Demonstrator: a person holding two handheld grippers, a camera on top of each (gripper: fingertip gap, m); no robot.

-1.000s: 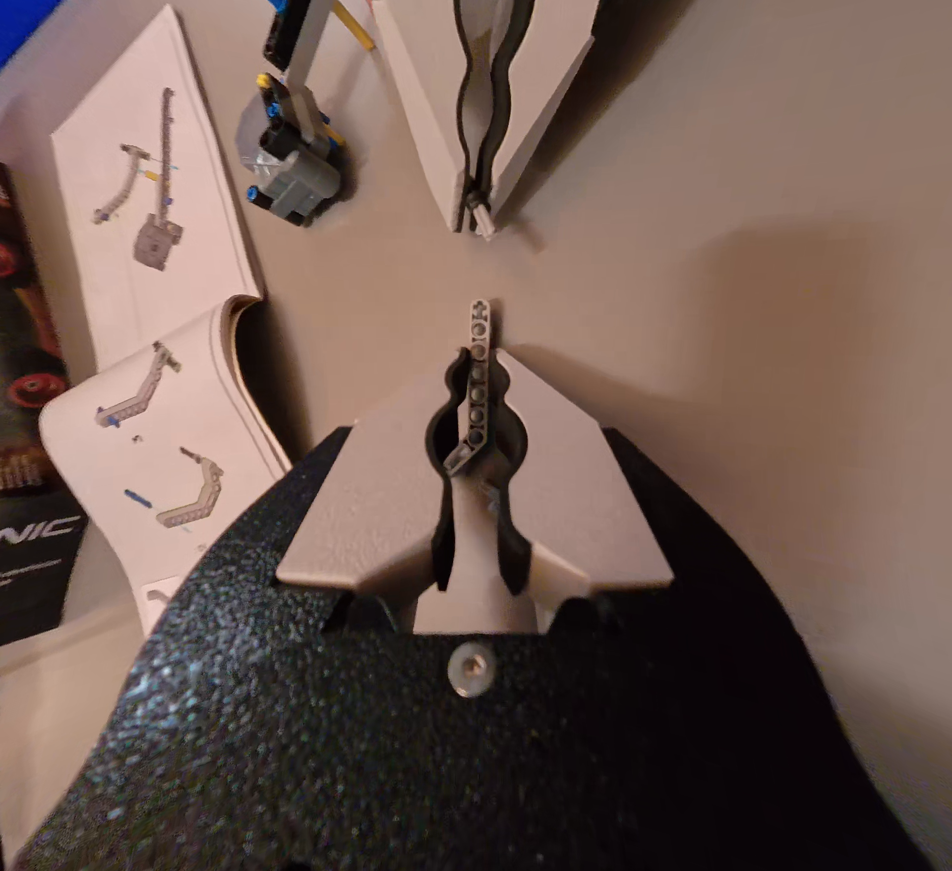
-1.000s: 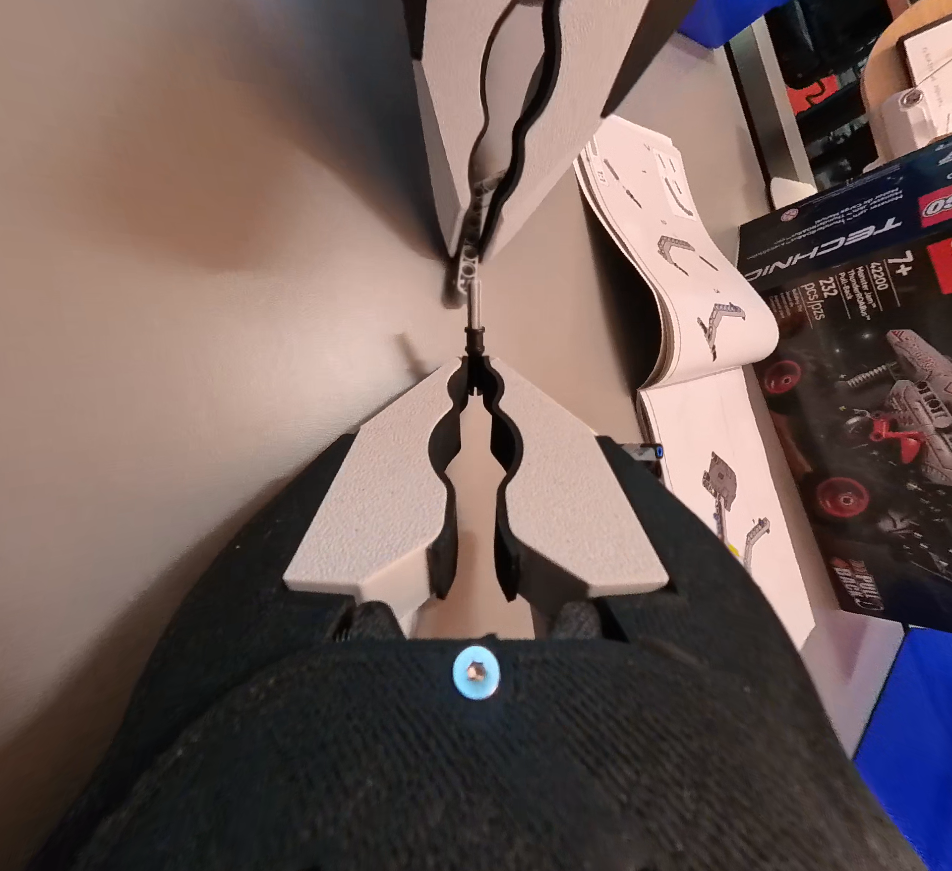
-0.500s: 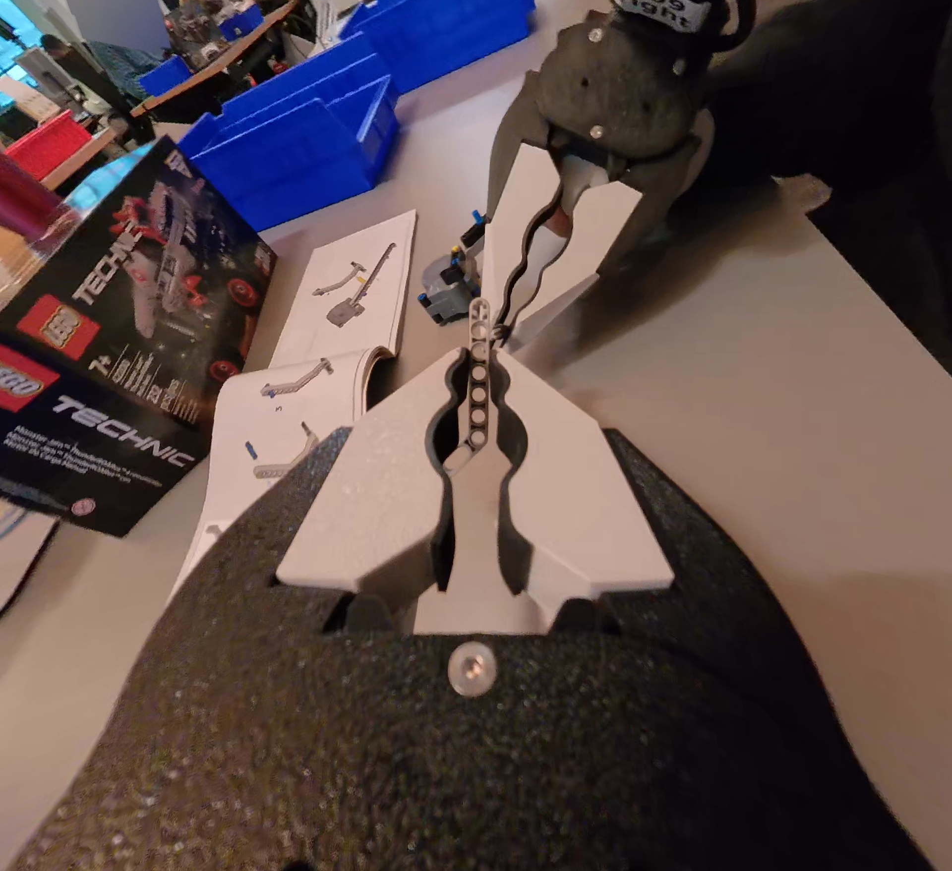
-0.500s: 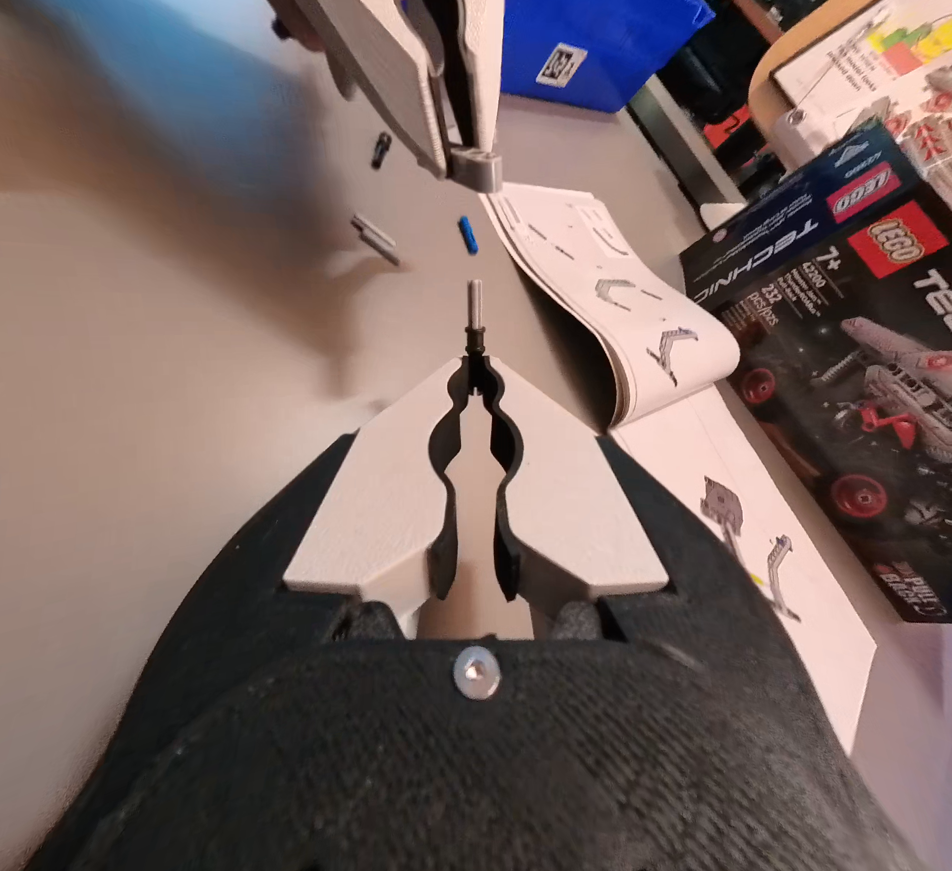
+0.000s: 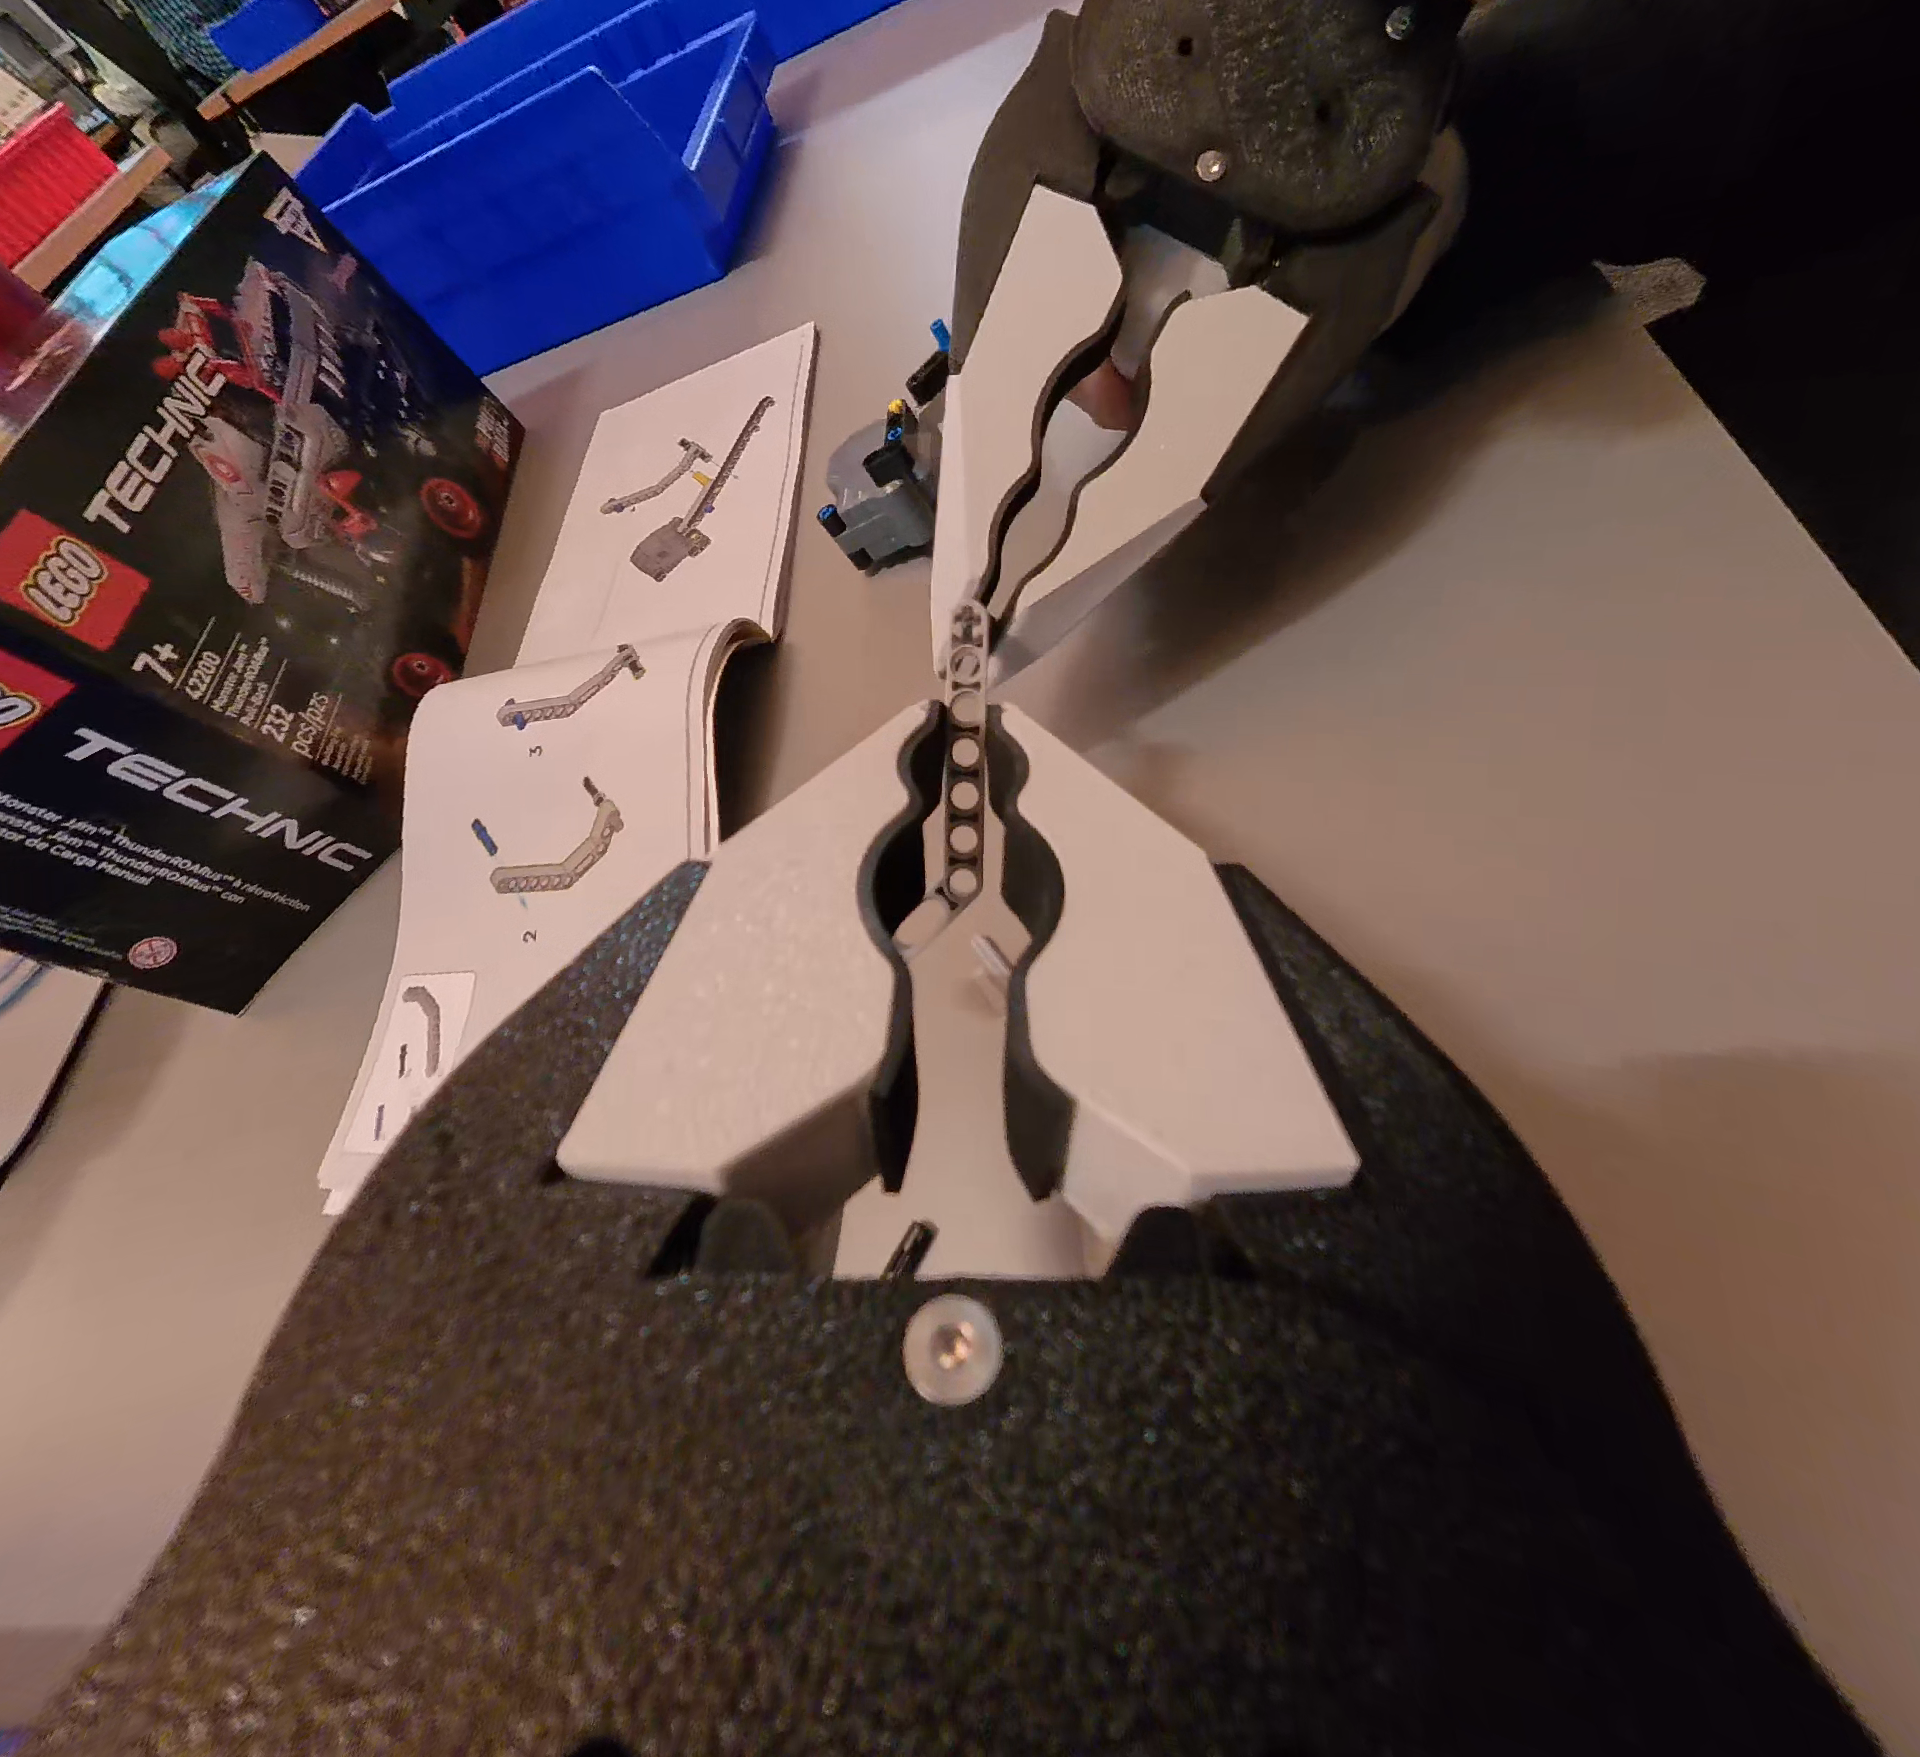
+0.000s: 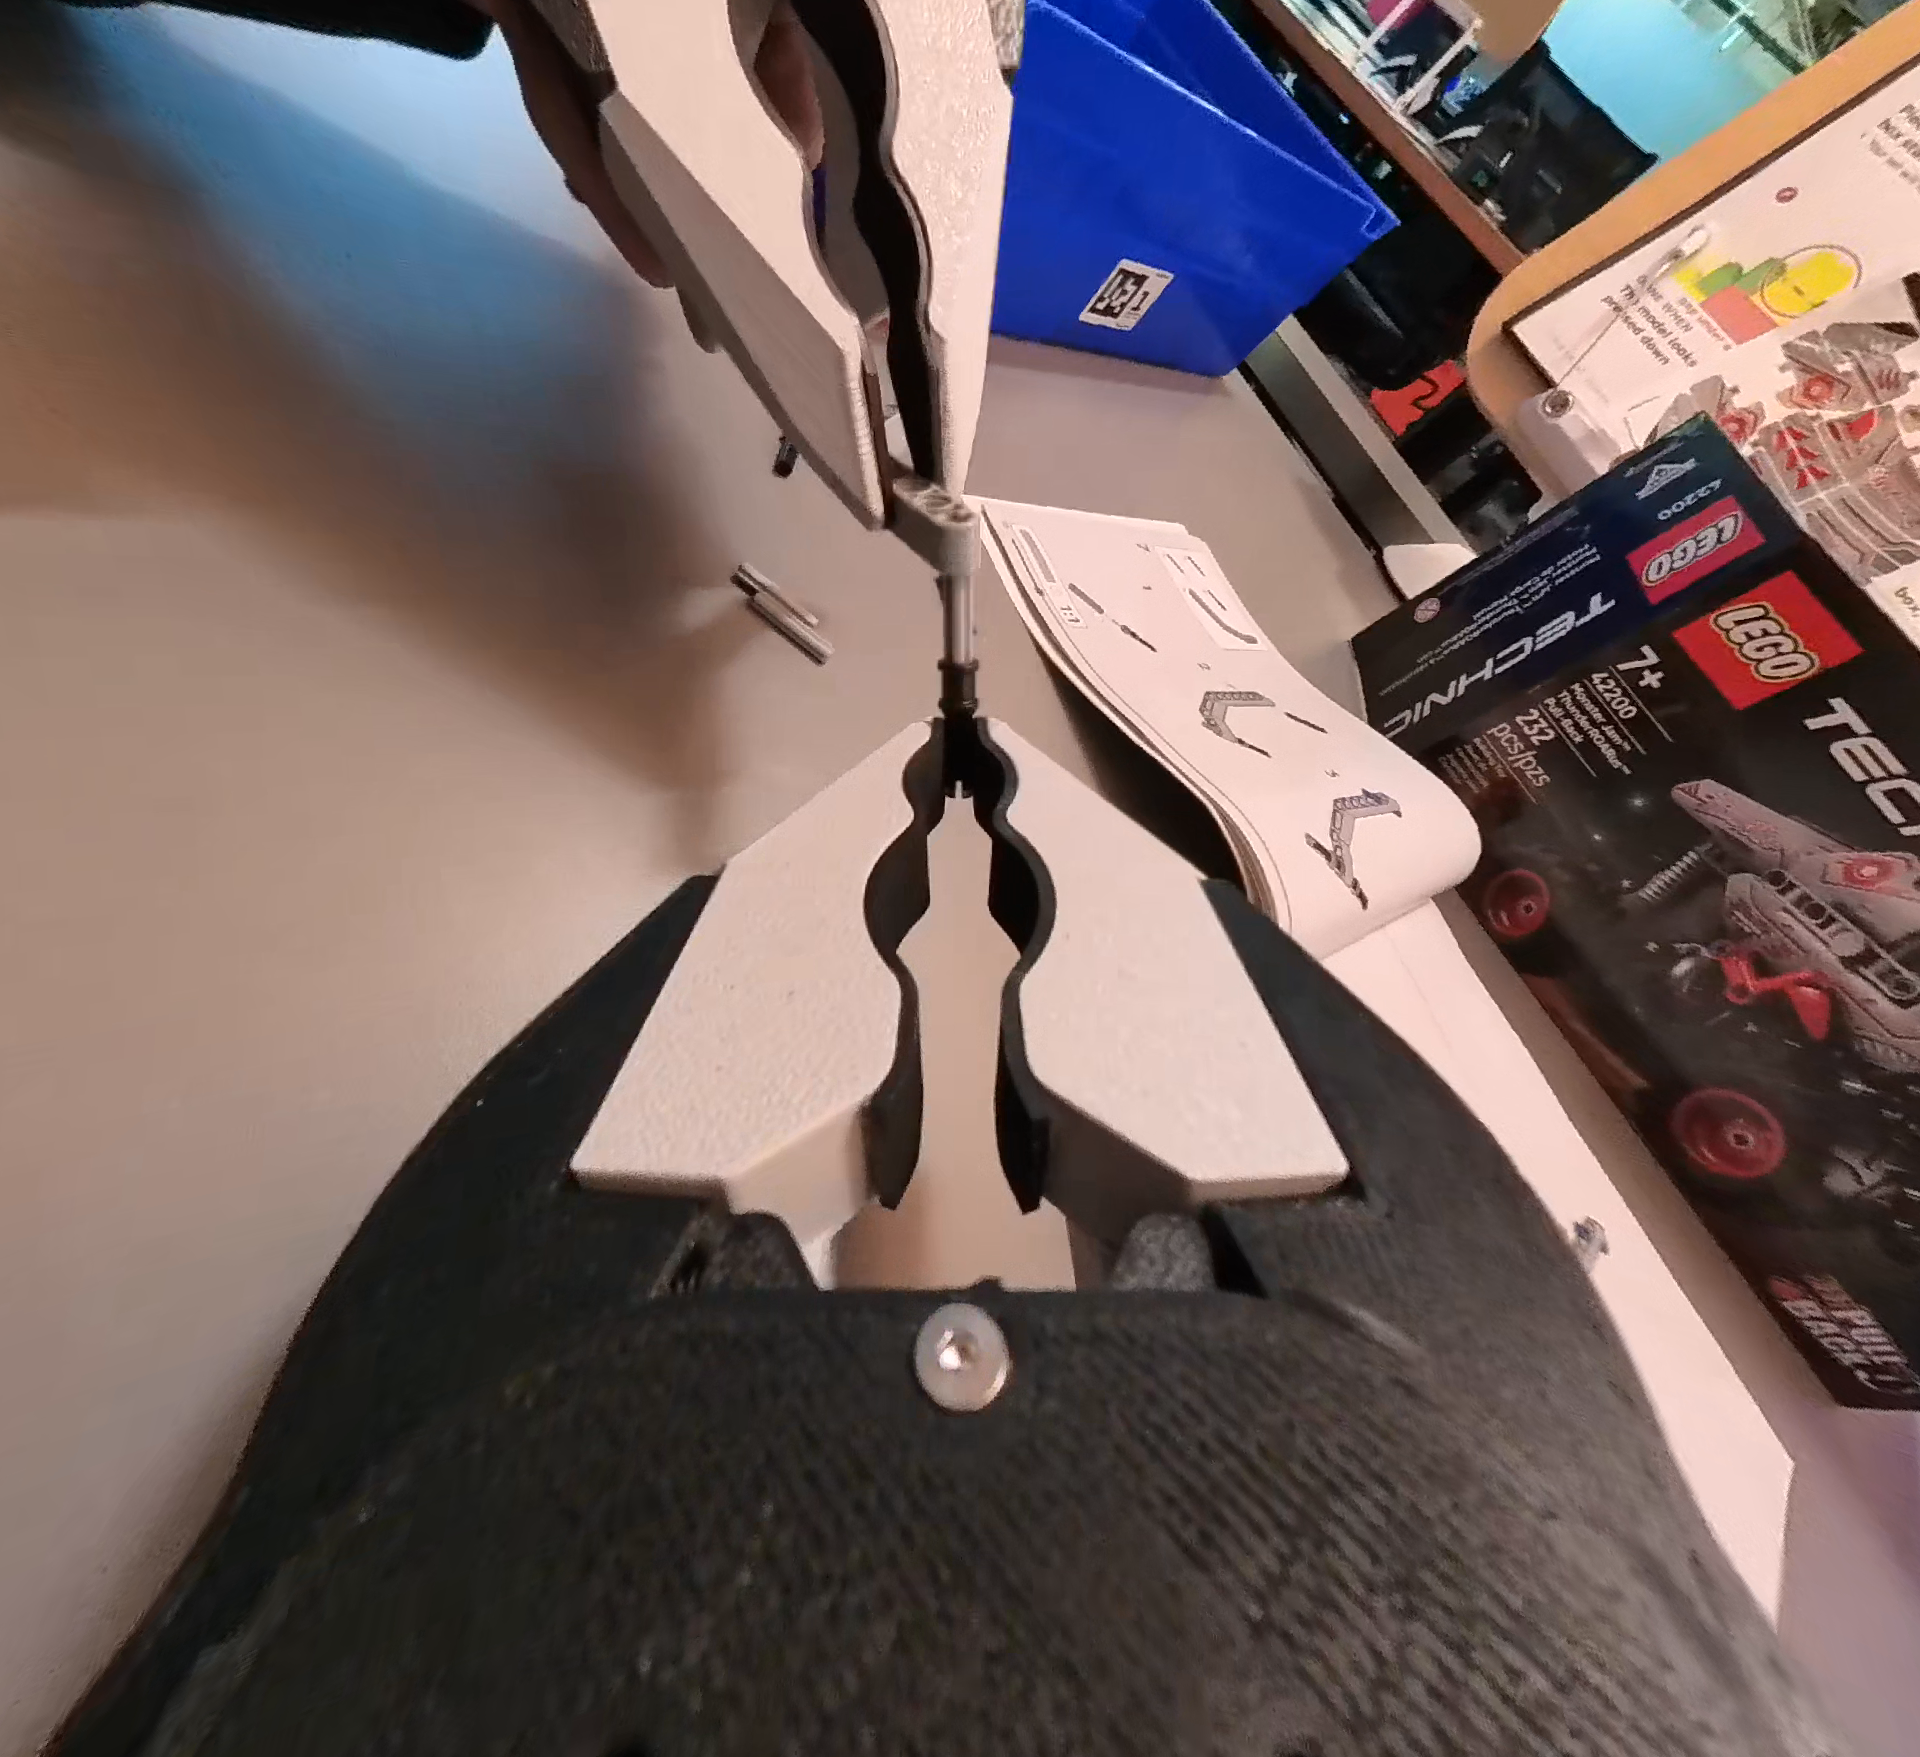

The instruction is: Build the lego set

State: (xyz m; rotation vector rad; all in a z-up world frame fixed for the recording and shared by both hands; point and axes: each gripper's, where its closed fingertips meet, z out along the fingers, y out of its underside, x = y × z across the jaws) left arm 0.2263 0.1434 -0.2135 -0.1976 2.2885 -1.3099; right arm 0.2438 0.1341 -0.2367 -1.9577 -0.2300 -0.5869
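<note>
My left gripper point(image 5: 961, 720) is shut on a grey bent beam with holes point(image 5: 963, 777), whose end sticks out past the fingertips. My right gripper point(image 6: 961, 736) is shut on a black pin with a grey axle end point(image 6: 957, 627). The two face each other tip to tip above the table. In the right wrist view the axle tip touches the underside of the beam's end point(image 6: 938, 523), held by the left gripper point(image 6: 904, 471) above. In the left wrist view the right gripper point(image 5: 992, 616) sits just behind the beam's tip; the pin is hidden there.
An open instruction booklet point(image 5: 644, 627) and the set's box point(image 5: 208, 585) lie to one side, blue bins point(image 5: 540, 149) beyond. A small grey and black sub-assembly point(image 5: 878, 502) stands behind the right gripper. A loose grey axle point(image 6: 781, 611) and a small black pin point(image 6: 781, 458) lie on the table. My left and right fingertips are right by each other.
Both grippers have tilted up from looking down at the table to a shallow angle. The pin's tip, apart from the beam half a second ago, now meets its end.
</note>
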